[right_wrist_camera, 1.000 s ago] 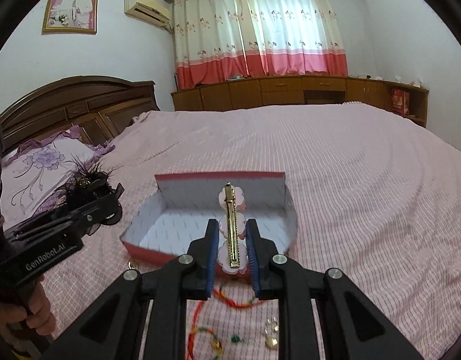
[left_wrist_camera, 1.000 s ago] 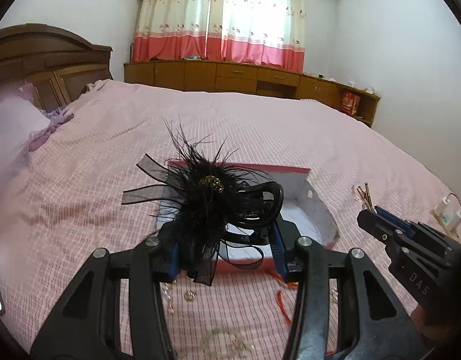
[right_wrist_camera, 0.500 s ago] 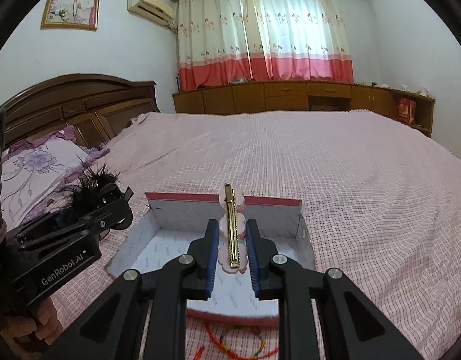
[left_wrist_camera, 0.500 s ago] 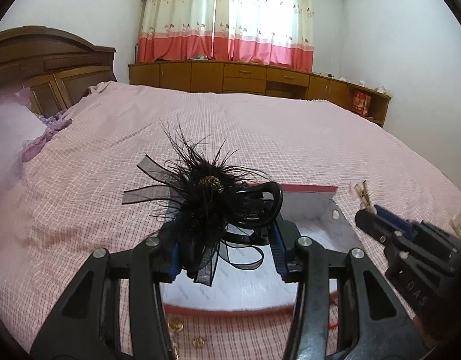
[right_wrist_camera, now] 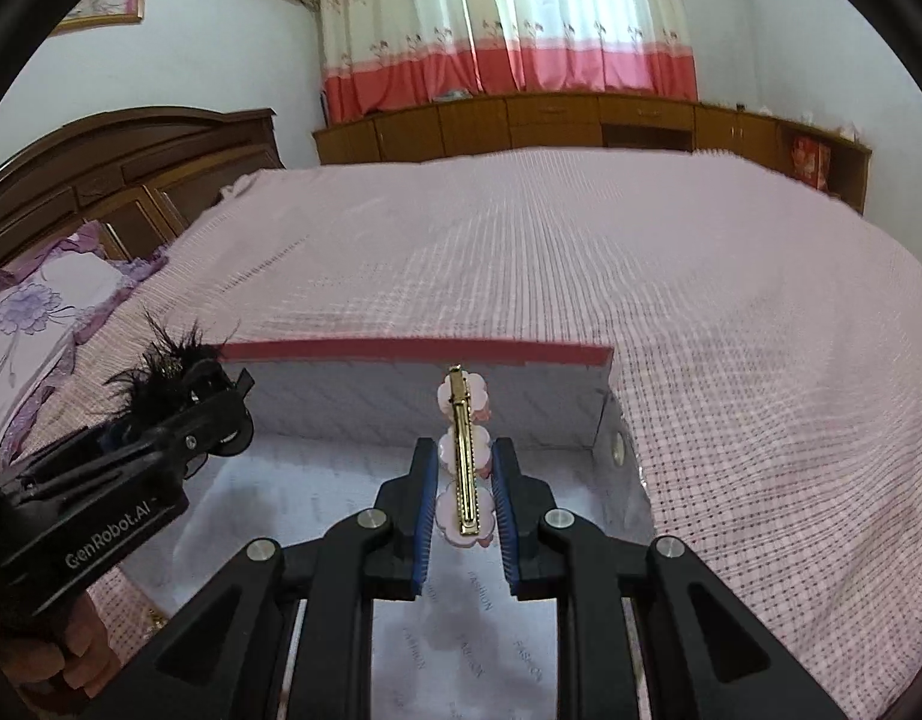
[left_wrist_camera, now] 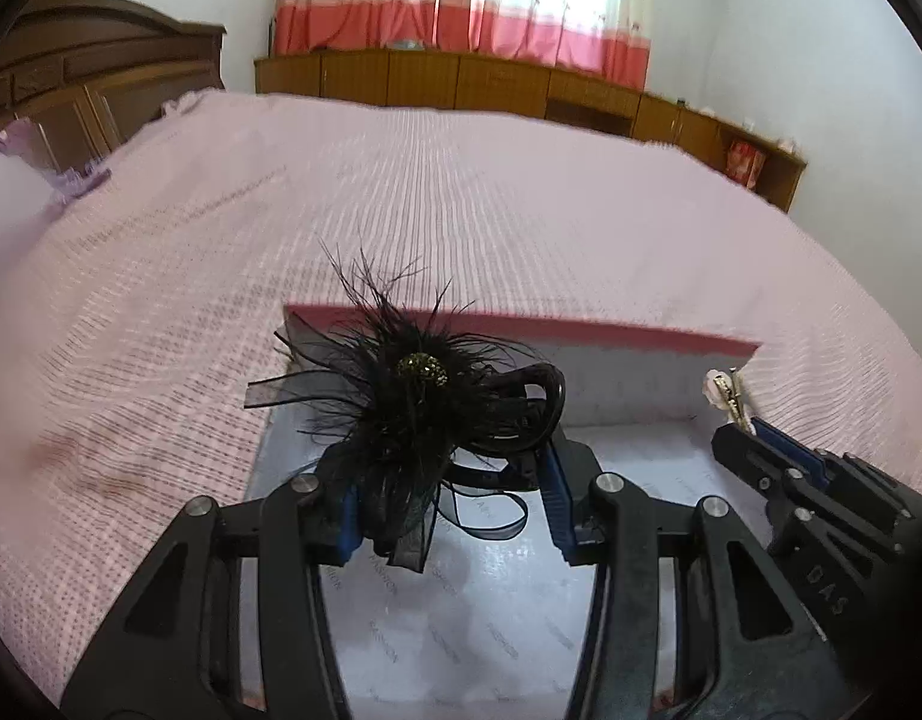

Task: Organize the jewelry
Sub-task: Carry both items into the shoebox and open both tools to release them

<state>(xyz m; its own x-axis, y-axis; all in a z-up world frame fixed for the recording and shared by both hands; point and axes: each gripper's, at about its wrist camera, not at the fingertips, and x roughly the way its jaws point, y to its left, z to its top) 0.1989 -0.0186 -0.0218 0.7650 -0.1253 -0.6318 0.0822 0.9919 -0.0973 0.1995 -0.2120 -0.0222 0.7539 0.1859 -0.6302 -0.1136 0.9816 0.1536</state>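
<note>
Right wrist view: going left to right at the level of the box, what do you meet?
left gripper with the black feather hairpiece → pink flower hair clip in the right gripper → right wall of the box → pink bedspread

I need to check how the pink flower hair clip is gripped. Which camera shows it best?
The right wrist view: the pink flower hair clip stands centred between the right gripper fingers, gold bar facing the lens. The left wrist view shows only its tip, small and blurred, at the right edge.

Your box (right_wrist_camera: 401, 396) sits on the bed (right_wrist_camera: 580, 240); headboard (right_wrist_camera: 131, 162) behind-left, cabinets (right_wrist_camera: 580, 120) behind, pillow (right_wrist_camera: 35, 312) left.
</note>
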